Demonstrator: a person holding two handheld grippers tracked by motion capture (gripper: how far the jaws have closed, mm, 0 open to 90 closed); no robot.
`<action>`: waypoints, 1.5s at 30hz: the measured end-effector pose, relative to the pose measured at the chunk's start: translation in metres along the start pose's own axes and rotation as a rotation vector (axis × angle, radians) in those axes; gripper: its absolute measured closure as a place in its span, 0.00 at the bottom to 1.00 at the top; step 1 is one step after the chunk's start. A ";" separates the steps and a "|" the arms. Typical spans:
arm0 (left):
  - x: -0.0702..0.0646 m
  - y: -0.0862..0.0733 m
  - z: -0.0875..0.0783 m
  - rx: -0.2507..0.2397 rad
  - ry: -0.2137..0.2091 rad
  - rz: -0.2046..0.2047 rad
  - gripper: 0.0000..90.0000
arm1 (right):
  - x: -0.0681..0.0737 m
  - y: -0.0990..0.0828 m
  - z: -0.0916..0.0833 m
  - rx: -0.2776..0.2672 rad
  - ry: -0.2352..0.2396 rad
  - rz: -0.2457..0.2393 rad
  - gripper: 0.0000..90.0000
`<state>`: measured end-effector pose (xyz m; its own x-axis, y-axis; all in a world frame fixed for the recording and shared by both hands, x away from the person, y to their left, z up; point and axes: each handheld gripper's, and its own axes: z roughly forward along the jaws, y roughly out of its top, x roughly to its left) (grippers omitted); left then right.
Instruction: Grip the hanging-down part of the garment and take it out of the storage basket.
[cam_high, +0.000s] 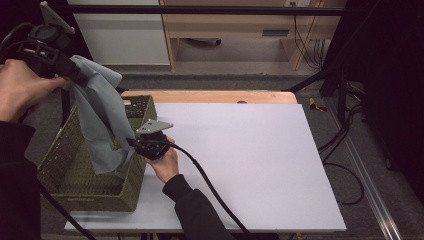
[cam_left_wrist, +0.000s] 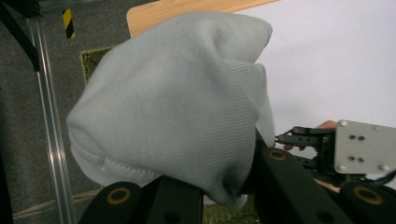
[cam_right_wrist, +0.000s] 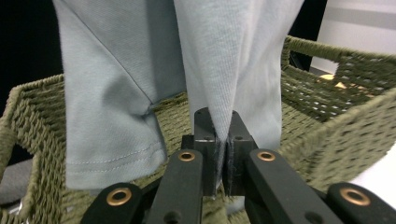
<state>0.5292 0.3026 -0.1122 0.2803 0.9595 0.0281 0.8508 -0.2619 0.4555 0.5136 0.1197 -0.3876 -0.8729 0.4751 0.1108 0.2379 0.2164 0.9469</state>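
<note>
Cloth (cam_high: 100, 115), one grey-blue garment, hung over a woven olive basket (cam_high: 75, 175) at the left end of the desk (cam_high: 240, 160), its lower hem dangling down inside the basket. Pretty sure it was a single piece of ribbed knit fabric, but I couldn't tell what kind of garment.

One basket, and it sat on the big white board that covered most of the desk, with a strip of bare wood showing at the far edge. Basket walls stood right around the hanging cloth, so the rim was in the way of anything coming in from the side. Cables trailed across the floor on the right, and a pale cabinet stood behind the desk.

Two tools. Left tool (cam_high: 50, 47) was held up high over the basket's far left corner, clamped tight on the bunched top of the cloth; from its own camera the fabric ballooned out right above the jaws. Right tool (cam_right_wrist: 222, 140) was lower, at the basket's right wall, with its jaws pinched narrow on a fold of the cloth, fabric squeezed between the two pads. Right hand (cam_high: 162, 162) rested just above the white board.
</note>
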 end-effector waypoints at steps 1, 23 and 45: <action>0.000 0.000 -0.001 -0.002 0.001 -0.001 0.92 | 0.000 0.001 -0.003 -0.003 -0.001 -0.013 0.97; 0.015 -0.012 0.000 -0.009 0.001 -0.031 0.92 | -0.011 0.066 -0.102 -0.179 -0.064 -0.062 0.98; -0.005 -0.003 0.007 -0.006 -0.036 0.019 0.92 | -0.014 0.097 -0.160 -0.297 -0.156 -0.121 0.98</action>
<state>0.5288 0.2974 -0.1202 0.3122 0.9500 0.0043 0.8428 -0.2790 0.4602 0.4804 -0.0024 -0.2484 -0.8064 0.5905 -0.0329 -0.0169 0.0326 0.9993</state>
